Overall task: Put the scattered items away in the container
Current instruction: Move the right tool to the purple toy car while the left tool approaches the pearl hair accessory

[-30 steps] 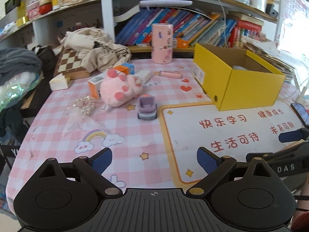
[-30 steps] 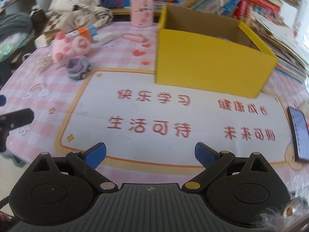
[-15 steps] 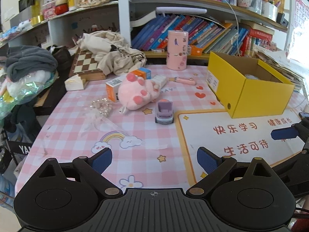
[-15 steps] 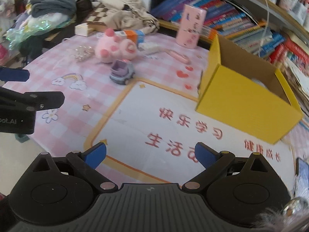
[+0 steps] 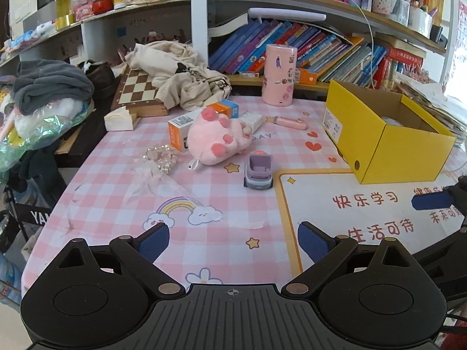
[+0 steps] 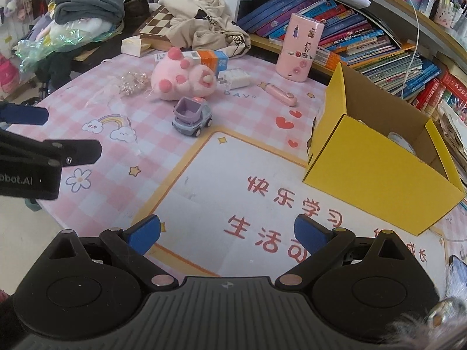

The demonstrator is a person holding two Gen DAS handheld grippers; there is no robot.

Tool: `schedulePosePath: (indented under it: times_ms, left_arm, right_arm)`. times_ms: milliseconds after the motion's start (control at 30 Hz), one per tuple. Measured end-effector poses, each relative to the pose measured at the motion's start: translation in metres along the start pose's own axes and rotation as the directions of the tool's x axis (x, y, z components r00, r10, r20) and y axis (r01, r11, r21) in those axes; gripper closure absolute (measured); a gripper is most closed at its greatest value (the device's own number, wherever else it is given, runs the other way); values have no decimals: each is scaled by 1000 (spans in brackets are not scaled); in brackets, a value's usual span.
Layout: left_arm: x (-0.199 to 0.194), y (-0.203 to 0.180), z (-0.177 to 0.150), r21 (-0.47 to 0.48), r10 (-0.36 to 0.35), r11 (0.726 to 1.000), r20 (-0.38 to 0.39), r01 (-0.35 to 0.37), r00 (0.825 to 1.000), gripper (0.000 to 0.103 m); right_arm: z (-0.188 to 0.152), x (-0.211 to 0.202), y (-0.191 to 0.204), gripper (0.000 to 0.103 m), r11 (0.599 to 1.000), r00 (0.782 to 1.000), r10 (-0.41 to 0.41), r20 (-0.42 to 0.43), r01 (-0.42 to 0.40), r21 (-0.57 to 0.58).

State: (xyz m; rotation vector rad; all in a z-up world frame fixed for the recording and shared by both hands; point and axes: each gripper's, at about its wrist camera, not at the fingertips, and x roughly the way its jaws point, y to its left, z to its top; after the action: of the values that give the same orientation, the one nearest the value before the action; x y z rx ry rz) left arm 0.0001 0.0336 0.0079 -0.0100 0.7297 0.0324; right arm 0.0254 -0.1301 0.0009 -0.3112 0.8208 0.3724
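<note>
Beside the boxy yellow cardboard container (image 5: 408,151), a fuzzy pink plush (image 5: 217,137).

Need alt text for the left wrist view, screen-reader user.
Open, empty left gripper hovers over a pink checked table where a pink plush, purple toy truck, bead string and small boxes lie scattered. An open yellow box stands to the right; cluttered bookshelves behind.

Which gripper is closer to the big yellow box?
Right. The right gripper hovers over the white mat beside the yellow cardboard box; the left gripper hangs further off, over the pink checked cloth. Both have open jaws.
</note>
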Motion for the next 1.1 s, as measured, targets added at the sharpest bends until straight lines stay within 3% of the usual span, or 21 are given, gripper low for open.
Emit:
schedulePosePath:
  times_ms: [333, 667, 1100]
  left_arm:
    - [18, 7, 8, -25, 56, 998, -40, -57, 998, 6]
    - [41, 5, 14, -40, 32, 999, -62, -35, 998, 6]
    - [74, 30, 30, -128, 98, 986, -88, -109, 991, 6]
  right_arm:
    - [21, 26, -4, 4, 998, 998, 55, -3, -55, -28]
    - [39, 51, -15, 6, 995, 996, 88, -12, -88, -54]
    - [73, 94, -21, 6, 984, 986, 165, -31, -167, -60]
